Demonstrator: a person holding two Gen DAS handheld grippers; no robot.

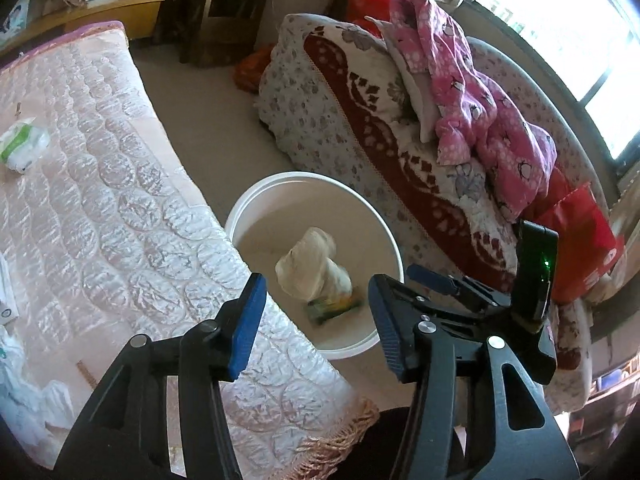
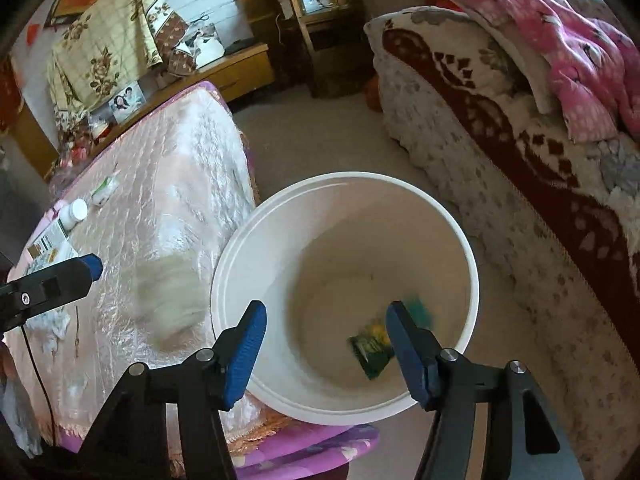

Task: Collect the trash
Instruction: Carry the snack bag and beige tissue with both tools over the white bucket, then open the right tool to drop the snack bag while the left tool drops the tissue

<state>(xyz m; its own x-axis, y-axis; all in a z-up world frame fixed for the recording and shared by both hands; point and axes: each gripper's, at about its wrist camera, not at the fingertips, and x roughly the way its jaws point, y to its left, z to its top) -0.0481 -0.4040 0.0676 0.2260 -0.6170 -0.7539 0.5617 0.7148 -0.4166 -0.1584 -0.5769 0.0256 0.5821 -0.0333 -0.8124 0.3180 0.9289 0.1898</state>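
Both your claws stand apart and empty above the white bucket.

Your left gripper [image 1: 316, 320] and right gripper [image 2: 326, 354] hold nothing. In the white bucket [image 2: 256, 248], a crumpled tissue [image 1: 314, 266] blurs at its 12 o'clock, perhaps falling; a green wrapper [image 2: 372, 350] lies at 5 o'clock. Pink table cover [image 1: 120, 200] at 9 o'clock.

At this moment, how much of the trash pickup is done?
Partly done. A crumpled white wad and a green wrapper are in the white bin. Left gripper and right gripper hang open and empty above it. Left on the bed: a green-and-white packet, more white scraps.
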